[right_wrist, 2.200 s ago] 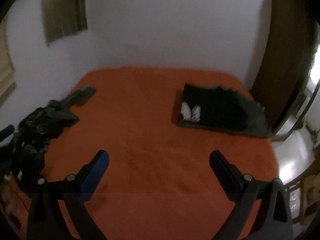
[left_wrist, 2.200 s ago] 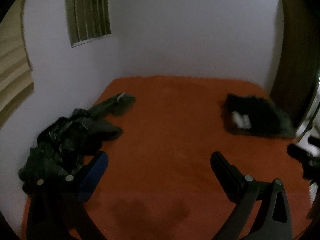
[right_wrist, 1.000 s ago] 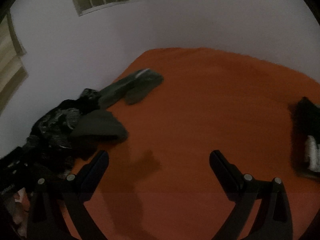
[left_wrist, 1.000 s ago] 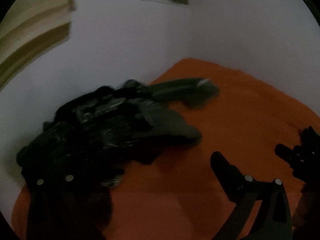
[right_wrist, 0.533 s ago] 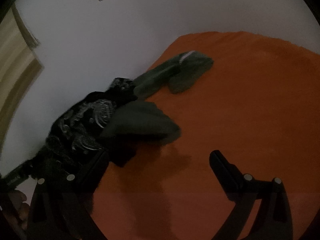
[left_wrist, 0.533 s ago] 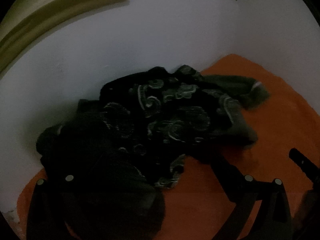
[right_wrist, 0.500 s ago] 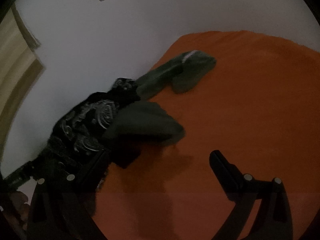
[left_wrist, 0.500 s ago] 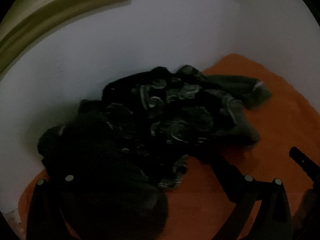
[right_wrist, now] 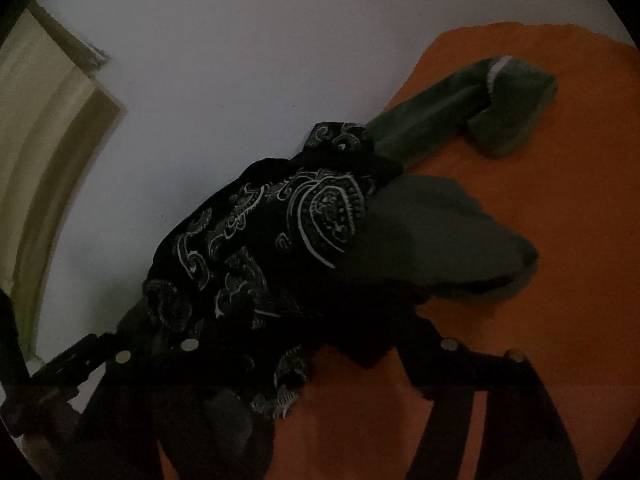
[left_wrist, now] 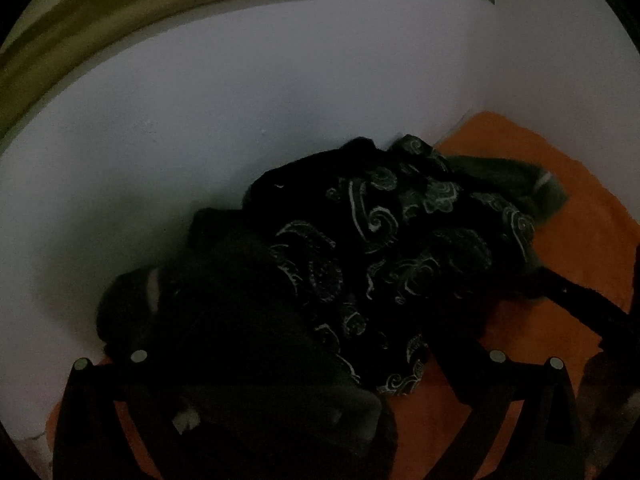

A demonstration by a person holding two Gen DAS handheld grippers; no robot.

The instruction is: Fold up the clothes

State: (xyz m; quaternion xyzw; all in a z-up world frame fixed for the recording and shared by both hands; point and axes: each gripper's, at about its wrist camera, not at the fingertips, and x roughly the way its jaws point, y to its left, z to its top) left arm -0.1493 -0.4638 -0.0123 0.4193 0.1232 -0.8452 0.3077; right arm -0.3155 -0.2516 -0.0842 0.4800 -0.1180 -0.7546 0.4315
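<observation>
Right gripper (right_wrist: 312, 320): jaws closing, dark cloth between them, contact unclear | Left gripper (left_wrist: 296, 320): fingers spread, released, over the pile | Clothes pile (left_wrist: 360, 248): 1, on orange bed (right_wrist: 560, 208) against wall (left_wrist: 240, 100) | Paisley garment (right_wrist: 280, 232): 1 | Green garments (right_wrist: 460, 108): 2 visible, farthest.

The heap of dark clothes (left_wrist: 320, 272) is so dim that its garments cannot be told apart, and its near part runs under the left gripper (left_wrist: 316, 364), whose fingertips are lost against the black cloth, so whether it grips anything cannot be told. The right gripper (right_wrist: 312, 332) is closing with its tips sunk in shadow over the patterned cloth (right_wrist: 280, 240), contact unclear. The bed (right_wrist: 560, 200) is cut off by the picture's edge, its near corner hidden beneath the heap.
</observation>
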